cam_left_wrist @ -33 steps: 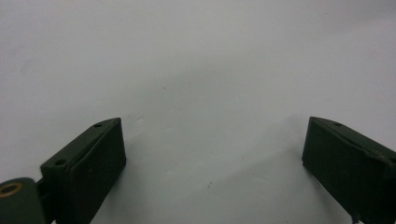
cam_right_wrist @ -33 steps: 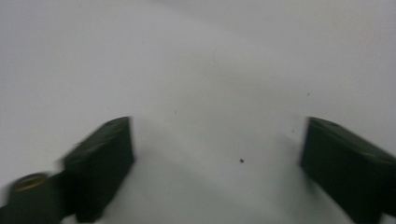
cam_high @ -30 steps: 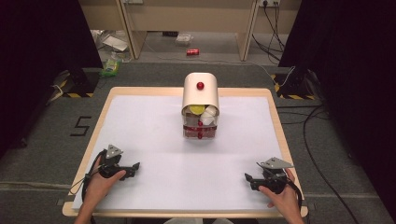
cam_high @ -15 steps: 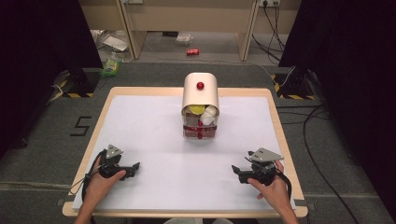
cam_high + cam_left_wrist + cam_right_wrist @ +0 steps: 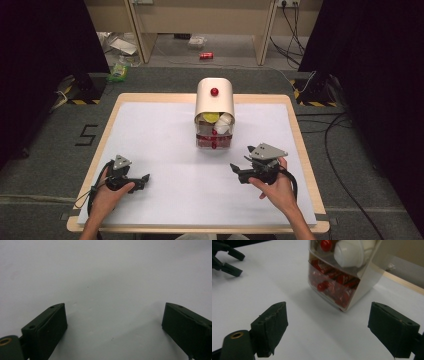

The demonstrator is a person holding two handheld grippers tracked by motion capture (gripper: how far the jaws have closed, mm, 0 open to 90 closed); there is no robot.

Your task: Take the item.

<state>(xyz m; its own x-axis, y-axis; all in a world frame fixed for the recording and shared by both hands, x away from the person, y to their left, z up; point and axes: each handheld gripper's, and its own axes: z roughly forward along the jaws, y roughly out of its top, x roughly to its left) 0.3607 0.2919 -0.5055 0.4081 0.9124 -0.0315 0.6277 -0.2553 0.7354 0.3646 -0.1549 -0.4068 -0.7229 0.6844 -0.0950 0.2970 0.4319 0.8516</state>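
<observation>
The white surface (image 5: pixel 165 145) carries a small cabinet (image 5: pixel 214 112) at its far middle, with a rounded beige top and a red knob (image 5: pixel 214 92). The right gripper view shows what the high view cannot: a clear lower drawer (image 5: pixel 332 285) full of red items, and a white cup (image 5: pixel 349 252) above it. The right gripper (image 5: pixel 239 174), jaws spread and empty, points toward the cabinet, near it. The left gripper (image 5: pixel 144 179) is well apart, jaws released over bare surface.

A "5" (image 5: pixel 88 135) is marked on the grey floor (image 5: pixel 45 165).
</observation>
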